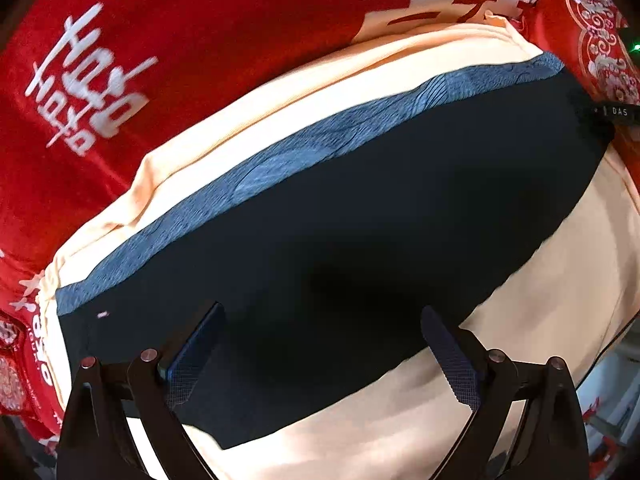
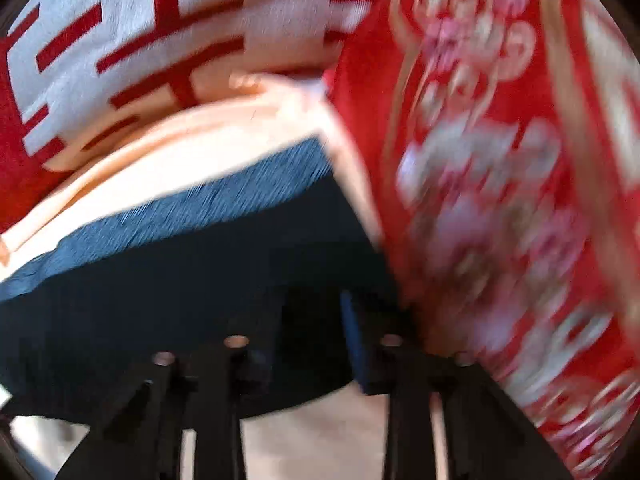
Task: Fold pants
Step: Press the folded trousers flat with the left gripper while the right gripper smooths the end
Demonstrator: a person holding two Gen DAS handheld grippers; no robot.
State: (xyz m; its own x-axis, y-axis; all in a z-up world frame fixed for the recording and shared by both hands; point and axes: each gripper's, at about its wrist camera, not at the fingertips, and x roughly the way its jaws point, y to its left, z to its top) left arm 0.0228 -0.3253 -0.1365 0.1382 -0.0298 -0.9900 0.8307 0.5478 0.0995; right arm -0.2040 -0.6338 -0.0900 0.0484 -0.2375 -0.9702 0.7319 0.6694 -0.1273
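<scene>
Left wrist view: my left gripper [image 1: 320,344] pointed straight down over the pants [image 1: 360,240], its fingers [image 1: 452,360] spread wide with nothing between them. The pants lay as a dark, flattened panel with a blue-grey band [image 1: 280,152] along the far edge, resting on a peach cloth [image 1: 540,320], which in turn lay on a red blanket [image 1: 180,40] with white lettering. A small black tag [image 1: 612,112] showed at the far right corner of the dark panel. I judged the panel reasonably flat, with no obvious ridges.

Right wrist view (heavily blurred, so detail is limited): my right gripper [image 2: 308,328] stood at the right-hand corner of the pants [image 2: 180,272], beside a red patterned cloth [image 2: 500,200]. Its fingers [image 2: 354,344] stood narrowly apart with dark fabric in the gap; whether the pads pressed on it I could not tell. The peach cloth [image 2: 180,148] showed beyond the blue-grey band [image 2: 200,208].

Assessment: I took the step in hand to be gripping the near edge at two corners for the next fold. To do it well, I judged that each gripper should pinch the dark fabric alone, not the peach layer beneath, and that the left should settle at the opposite corner before any lift, so the edge would rise evenly.
</scene>
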